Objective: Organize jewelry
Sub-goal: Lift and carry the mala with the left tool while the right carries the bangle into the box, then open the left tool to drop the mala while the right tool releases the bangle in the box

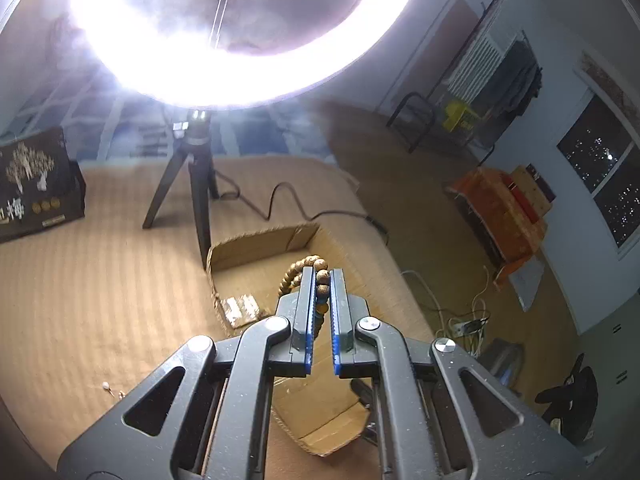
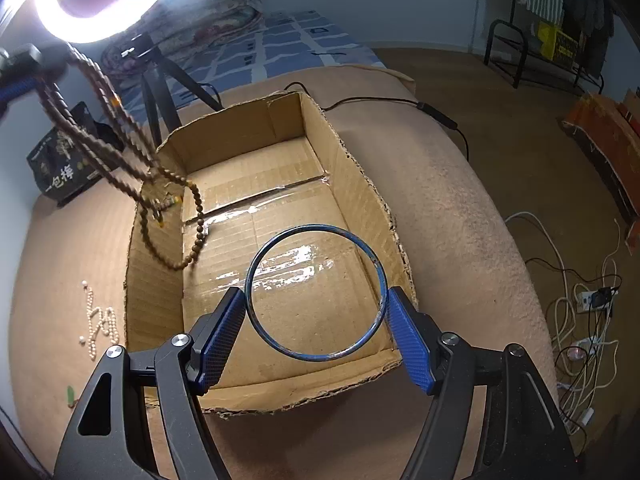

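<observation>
My left gripper (image 1: 320, 276) is shut on a long brown wooden bead necklace (image 1: 302, 270), held above the open cardboard box (image 1: 256, 240). In the right wrist view the necklace (image 2: 120, 152) hangs in loops from the left gripper (image 2: 24, 72) over the box's left wall (image 2: 154, 272). My right gripper (image 2: 316, 300) holds a blue metal bangle (image 2: 374, 258) across its width between both pads, above the box floor. A white pearl necklace (image 2: 98, 322) lies on the tan cover left of the box.
A ring light on a black tripod (image 1: 196, 184) stands behind the box, its cable (image 2: 400, 102) trailing right. A dark printed package (image 1: 34, 184) sits far left. A small green piece (image 2: 71, 394) lies near the front left. Cables and a power strip (image 2: 588, 300) lie on the floor.
</observation>
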Action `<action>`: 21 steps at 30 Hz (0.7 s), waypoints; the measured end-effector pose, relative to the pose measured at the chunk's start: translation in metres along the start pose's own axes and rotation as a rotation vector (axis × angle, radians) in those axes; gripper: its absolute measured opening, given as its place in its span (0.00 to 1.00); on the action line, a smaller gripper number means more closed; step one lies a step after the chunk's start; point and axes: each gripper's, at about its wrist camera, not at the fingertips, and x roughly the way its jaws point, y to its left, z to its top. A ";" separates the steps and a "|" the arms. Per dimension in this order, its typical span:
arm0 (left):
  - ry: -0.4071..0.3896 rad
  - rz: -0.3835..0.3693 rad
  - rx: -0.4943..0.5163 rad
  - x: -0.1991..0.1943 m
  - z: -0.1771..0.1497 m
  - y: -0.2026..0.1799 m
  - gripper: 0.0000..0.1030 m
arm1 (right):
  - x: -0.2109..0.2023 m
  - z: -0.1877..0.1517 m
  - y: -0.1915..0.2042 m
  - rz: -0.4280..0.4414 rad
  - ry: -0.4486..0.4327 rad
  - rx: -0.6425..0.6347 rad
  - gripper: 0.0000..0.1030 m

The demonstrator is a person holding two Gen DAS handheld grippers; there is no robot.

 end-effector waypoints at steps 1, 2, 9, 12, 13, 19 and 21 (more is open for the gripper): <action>0.008 0.007 0.000 0.003 -0.002 0.001 0.04 | 0.000 0.000 0.001 0.001 0.000 -0.001 0.70; 0.018 0.016 0.003 0.009 -0.005 0.004 0.04 | 0.000 0.000 0.001 0.002 -0.001 -0.002 0.70; 0.067 0.047 0.021 0.030 -0.021 0.009 0.04 | 0.003 0.000 0.004 0.009 0.006 -0.010 0.70; 0.081 0.056 0.038 0.035 -0.025 0.006 0.04 | 0.004 0.000 0.005 0.010 0.010 -0.010 0.70; 0.086 0.061 0.048 0.036 -0.027 0.005 0.04 | 0.004 0.000 0.005 0.005 0.013 -0.010 0.70; 0.097 0.080 0.070 0.035 -0.032 0.001 0.21 | -0.001 0.000 0.007 0.001 0.010 -0.013 0.70; 0.088 0.083 0.072 0.030 -0.034 0.002 0.24 | -0.005 0.000 0.007 0.002 0.001 -0.015 0.70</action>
